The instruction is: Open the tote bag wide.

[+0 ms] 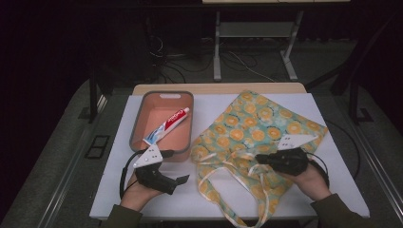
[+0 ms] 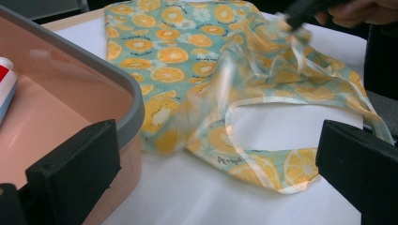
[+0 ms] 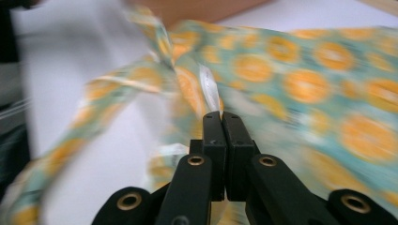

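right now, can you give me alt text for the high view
A person's right gripper has its fingers shut on the fabric of an orange-slice print tote bag lying on a white table. The left gripper rests open beside a grey-rimmed pink bin holding a toothpaste tube.

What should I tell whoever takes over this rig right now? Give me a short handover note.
Right gripper: shut on the tote bag's fabric near its opening.
Left gripper: open, empty, beside the bin.
Toothpaste tube: lying in the bin.
Done: bag gripped.
Left, probably: hold the bag open, lift the tube and put it inside.
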### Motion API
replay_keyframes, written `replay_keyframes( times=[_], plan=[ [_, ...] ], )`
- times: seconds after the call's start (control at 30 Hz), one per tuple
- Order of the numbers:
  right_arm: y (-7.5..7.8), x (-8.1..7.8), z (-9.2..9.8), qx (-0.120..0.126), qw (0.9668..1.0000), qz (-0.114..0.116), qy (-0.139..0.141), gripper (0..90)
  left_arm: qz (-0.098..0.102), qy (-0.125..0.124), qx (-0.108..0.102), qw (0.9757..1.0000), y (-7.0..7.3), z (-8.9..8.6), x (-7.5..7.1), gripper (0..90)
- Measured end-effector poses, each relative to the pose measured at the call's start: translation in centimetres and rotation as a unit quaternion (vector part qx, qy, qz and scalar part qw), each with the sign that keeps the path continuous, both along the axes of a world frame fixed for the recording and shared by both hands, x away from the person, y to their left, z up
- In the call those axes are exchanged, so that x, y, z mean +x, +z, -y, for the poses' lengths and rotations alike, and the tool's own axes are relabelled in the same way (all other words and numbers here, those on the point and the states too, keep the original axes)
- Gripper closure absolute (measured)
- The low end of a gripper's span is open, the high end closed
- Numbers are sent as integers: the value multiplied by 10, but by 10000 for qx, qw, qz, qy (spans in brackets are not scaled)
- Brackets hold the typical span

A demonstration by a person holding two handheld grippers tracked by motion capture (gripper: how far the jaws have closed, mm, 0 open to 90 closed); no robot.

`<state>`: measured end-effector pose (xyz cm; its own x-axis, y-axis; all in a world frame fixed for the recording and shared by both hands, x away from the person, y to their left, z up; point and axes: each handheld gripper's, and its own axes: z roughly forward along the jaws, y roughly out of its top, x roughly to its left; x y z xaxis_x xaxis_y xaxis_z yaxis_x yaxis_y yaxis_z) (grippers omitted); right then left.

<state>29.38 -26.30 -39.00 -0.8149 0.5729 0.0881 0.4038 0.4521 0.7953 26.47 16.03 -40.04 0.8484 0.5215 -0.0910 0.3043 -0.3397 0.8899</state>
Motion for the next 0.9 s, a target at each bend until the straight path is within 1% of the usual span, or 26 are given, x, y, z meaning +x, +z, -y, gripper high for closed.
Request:
replay_keyframes(
  times=[0.03,0.07,0.17,0.2,0.27,0.3,0.33,0.37,0.4,0.43,0.47,0.5,0.57,0.63,0.67,0.7,0.73,0.77,0.8,0.83,0.87,0.9],
  plan=[
    [0,0,0,0,10000,0,0,889,-1,-1,3,10000,0,0,0,0],
    [-2,9,12,-27,9996,-21,-287,889,-5,-3,4,10000,0,0,0,0],
    [-9,20,27,-120,9976,-91,-679,889,-9,-2,1,10000,0,0,0,0],
    [-9,20,27,-120,9976,-91,-679,889,-7,1,-5,10000,0,0,0,0],
    [-14,26,34,-261,9954,-175,-904,889,-5,-3,-3,10000,0,0,0,0],
    [-21,32,39,-429,9925,-266,-1117,889,-4,1,-1,10000,0,0,0,0],
    [-21,32,39,-429,9925,-266,-1117,889,-6,-2,-1,10000,0,0,0,0],
    [-28,38,44,-538,9896,-365,-1282,889,-5,-3,7,10000,0,0,0,0],
    [-28,38,44,-538,9896,-365,-1282,889,-6,-2,6,10000,0,0,0,0],
    [-36,42,47,-676,9871,-495,-1366,888,-8,-3,-1,10000,0,0,0,0],
    [-36,42,47,-676,9871,-495,-1366,888,-6,-4,6,10000,0,0,0,0],
    [-43,44,47,-886,9844,-588,-1403,884,-6,-4,7,10000,0,0,0,0],
    [-46,45,46,-934,9840,-626,-1379,880,-7,-10,16,10000,0,0,0,0],
    [-50,46,43,-1116,9815,-699,-1387,849,-7,-9,13,10000,0,0,0,0],
    [-52,46,41,-1177,9809,-699,-1379,782,-7,-8,9,10000,0,0,0,0],
    [-52,46,41,-1177,9809,-699,-1379,782,-10,-9,7,10000,0,0,0,0],
    [-51,45,42,-1152,9807,-678,-1427,722,-5,-9,2,10000,0,0,0,0],
    [-48,45,43,-1046,9813,-648,-1477,670,-6,-9,9,10000,0,0,0,0],
    [-44,44,44,-899,9827,-617,-1500,609,-7,-10,7,10000,0,0,0,0],
    [-39,43,46,-781,9836,-551,-1527,546,-9,-10,10,10000,0,0,0,0],
    [-33,41,46,-666,9847,-477,-1540,500,-9,-11,10,10000,0,0,0,0],
    [-26,39,47,-551,9863,-424,-1494,481,-8,-9,8,10000,0,0,0,0]
  ],
)
